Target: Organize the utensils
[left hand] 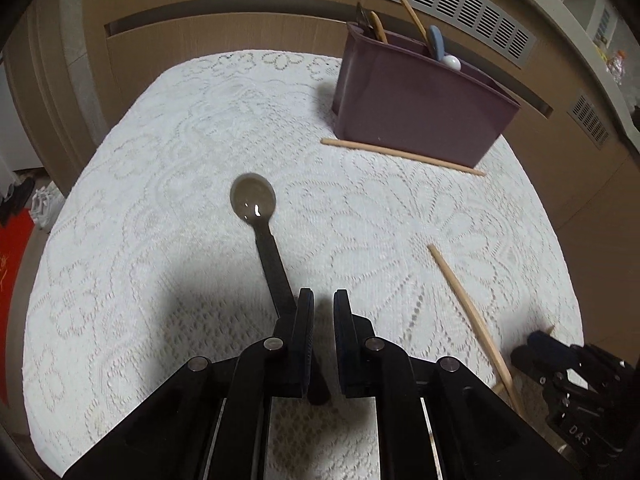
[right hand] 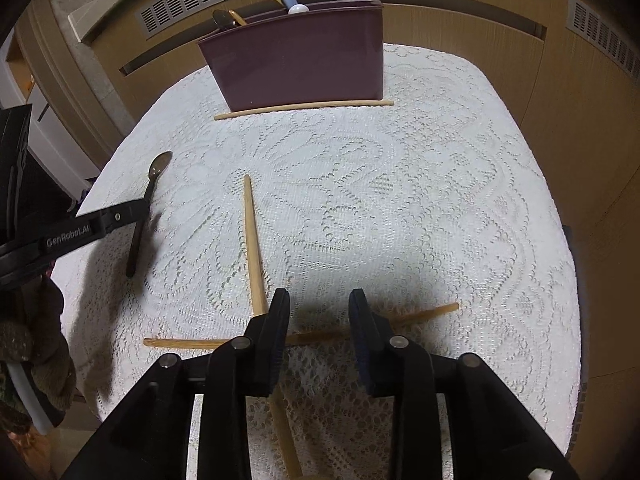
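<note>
In your left wrist view, your left gripper is clenched on the handle end of a dark, stiff, slippery-looking metal spoon, its bowl pointing away toward the purple plastic utensil bin. In your right wrist view, your right gripper is released above 2 light wooden chopsticks crossing on the white lace tablecloth; pinch mid-shaft.

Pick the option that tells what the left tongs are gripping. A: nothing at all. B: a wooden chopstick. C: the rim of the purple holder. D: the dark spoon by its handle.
D: the left tongs are closed on the handle of the dark spoon, whose bowl sticks out ahead over the lace tablecloth, while the chopsticks lie loose on the cloth.
</note>
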Available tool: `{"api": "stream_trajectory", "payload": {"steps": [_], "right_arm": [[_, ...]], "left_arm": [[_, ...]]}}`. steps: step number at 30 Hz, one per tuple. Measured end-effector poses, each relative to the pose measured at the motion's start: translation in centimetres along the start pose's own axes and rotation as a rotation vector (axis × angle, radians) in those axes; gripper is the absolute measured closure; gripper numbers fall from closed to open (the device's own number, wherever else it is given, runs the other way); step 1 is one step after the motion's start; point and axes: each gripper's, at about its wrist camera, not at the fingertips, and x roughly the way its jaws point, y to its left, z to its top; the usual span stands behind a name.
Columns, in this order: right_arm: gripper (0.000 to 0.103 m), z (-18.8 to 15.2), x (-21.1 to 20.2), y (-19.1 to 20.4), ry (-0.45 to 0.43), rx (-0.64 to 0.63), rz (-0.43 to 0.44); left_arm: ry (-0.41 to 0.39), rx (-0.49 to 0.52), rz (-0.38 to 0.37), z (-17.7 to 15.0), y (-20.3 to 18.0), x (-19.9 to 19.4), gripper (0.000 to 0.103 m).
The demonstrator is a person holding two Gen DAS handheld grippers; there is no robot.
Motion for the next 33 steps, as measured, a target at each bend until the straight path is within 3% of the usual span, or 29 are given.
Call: {"api": "stream_trajectory", "payload": {"steps": [4, 9, 13, 18, 21, 24, 25, 27, 33], "right_arm": [[0.068, -0.1, -0.8, -0.4, -0.022, 0.005, 0.006], [0.061, -0.3, -1.6, -1.2, -0.054, -0.008, -0.004], [0.061, 0.4, -1.1, -0.4, -0.044, -0.031, 0.026], [0.062, 2.2, 0.1, 4.3, -0.016, -0.174, 0.038], [0.067, 2.6, 1.5, 6.0, -0.007, -0.232, -0.019], [0.084, 2.5, 2.5, 6.5, 0.016, -0.256, -0.035], [0.095, 2.4, 2.3, 6.6, 0.018, -0.27, -0.033], [0.096, 2.3, 1.6, 6.6, 0.019, -0.267, -0.008], [0.096, 3.1, -1.5, 4.7, -0.033, -0.201, 0.018]], "left_arm": [[-0.015, -0.029, 0.007, -0.5, 0.5, -0.7, 0.088], [-0.049, -0.093, 0.024, -1.3, 2.9, -2.6, 0.065], [-0.053, -0.127, 0.042, -1.8, 4.6, -2.8, 0.06], [-0.034, -0.163, 0.046, -1.7, 6.3, -2.3, 0.059], [-0.036, -0.141, 0.051, -1.2, 6.1, -2.4, 0.053], [-0.041, -0.1, 0.054, -0.5, 5.3, -2.2, 0.046], [-0.043, -0.088, 0.056, -0.3, 5.0, -2.1, 0.046], [-0.043, -0.063, 0.06, 0.6, 4.4, -1.4, 0.039], [-0.009, -0.047, 0.105, 3.7, 3.0, 1.8, 0.039]]}}
